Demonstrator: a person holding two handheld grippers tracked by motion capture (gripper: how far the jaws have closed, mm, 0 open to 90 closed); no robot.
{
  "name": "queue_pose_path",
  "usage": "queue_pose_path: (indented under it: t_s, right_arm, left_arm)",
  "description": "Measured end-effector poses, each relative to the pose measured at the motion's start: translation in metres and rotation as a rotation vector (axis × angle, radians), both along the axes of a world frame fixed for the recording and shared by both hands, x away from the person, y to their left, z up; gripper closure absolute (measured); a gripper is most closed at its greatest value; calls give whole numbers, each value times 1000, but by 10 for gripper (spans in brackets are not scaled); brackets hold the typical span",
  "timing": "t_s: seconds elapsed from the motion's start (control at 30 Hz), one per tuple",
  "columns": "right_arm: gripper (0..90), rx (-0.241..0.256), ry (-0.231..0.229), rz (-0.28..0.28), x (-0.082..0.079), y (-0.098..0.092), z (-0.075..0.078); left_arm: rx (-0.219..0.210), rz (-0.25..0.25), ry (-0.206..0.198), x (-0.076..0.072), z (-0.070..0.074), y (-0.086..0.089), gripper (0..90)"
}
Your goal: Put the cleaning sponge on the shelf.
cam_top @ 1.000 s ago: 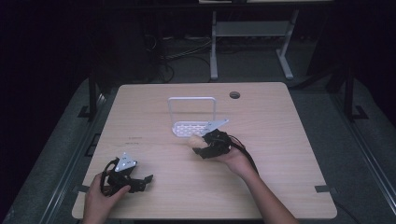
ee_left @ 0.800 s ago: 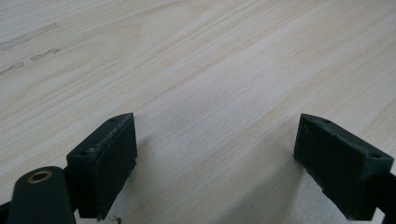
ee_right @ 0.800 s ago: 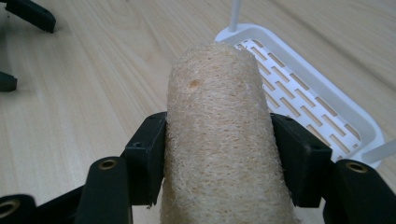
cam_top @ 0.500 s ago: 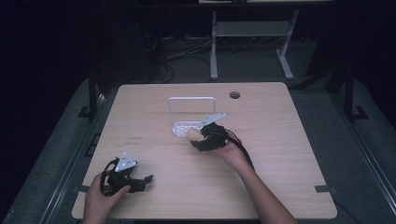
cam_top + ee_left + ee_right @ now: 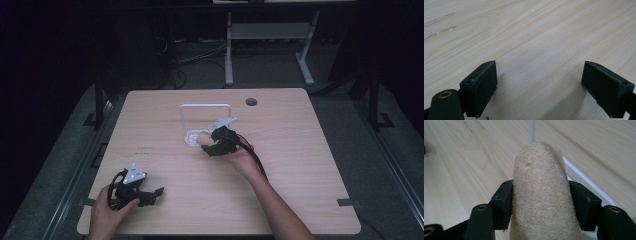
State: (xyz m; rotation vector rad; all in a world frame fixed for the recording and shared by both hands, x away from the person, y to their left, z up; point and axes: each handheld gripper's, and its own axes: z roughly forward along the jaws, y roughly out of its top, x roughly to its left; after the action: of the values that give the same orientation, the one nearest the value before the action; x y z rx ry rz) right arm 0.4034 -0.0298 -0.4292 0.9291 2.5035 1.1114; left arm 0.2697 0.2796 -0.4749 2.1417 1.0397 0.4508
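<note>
A beige loofah sponge (image 5: 540, 195) is clamped between the black jaws of my right gripper (image 5: 540, 206). In the high view that gripper (image 5: 212, 142) holds the sponge (image 5: 204, 139) over the front edge of a small white wire rack (image 5: 206, 107) near the table's middle. The rack's white rim (image 5: 584, 180) runs behind the sponge in the right gripper view. My left gripper (image 5: 157, 194) rests low at the table's front left, open, with bare wood between its pads (image 5: 480, 86).
The light wooden table (image 5: 300, 150) has a round cable hole (image 5: 251, 101) at the back. Faint marks (image 5: 142, 149) lie left of the rack. A metal stand (image 5: 270, 35) is on the floor behind the table.
My right gripper has carried the sponge leftward and slightly forward to the rack's front edge. The left gripper has stayed put.
</note>
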Motion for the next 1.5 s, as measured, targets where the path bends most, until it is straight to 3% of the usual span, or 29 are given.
queue_pose_path:
  t_s: [0.37,0.63,1.07,1.33,1.5]
  right_arm:
    - [395,-34,-8,-41,17,13,-10]
    - [395,-45,15,-68,25,17,-17]
    - [388,-74,25,-74,34,18,-29]
    - [322,-77,30,-72,34,18,-30]
    - [315,-68,-1,-74,29,16,-21]
  left_arm:
    - [-1,0,0,0,0,0,128]
    - [-4,2,-1,0,0,0,127]
    - [-1,0,0,0,0,0,127]
    - [0,0,0,0,0,0,127]
    - [-4,2,-1,0,0,0,128]
